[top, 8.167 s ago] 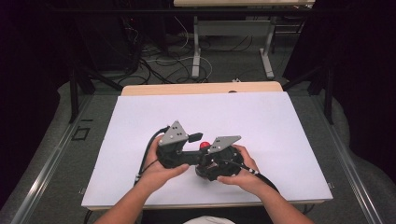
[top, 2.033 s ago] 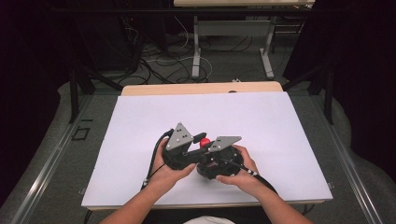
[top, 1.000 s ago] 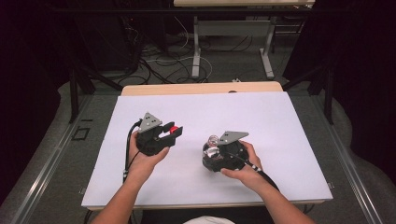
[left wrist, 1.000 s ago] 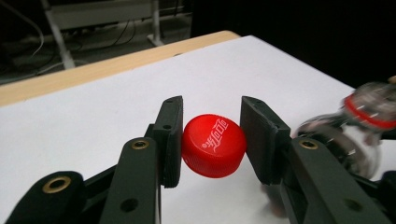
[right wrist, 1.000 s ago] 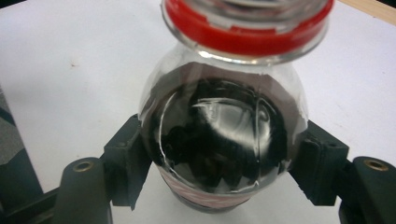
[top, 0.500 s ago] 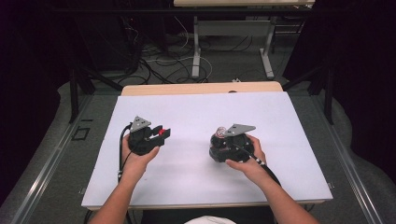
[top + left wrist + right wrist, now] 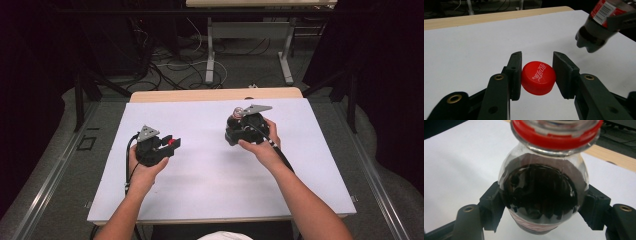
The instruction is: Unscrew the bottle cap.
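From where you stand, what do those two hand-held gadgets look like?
Each claw is black: left claw, right claw. Both carry a grey three-cornered plate on top and trail a black cable. The flat black jaws have brass-ringed holes. The forearms are bare, no sleeves.

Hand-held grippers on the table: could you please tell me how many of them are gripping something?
2. The left hand-held gripper is shut on the red bottle cap; the right hand-held gripper is shut on the cola bottle, held above the white table.
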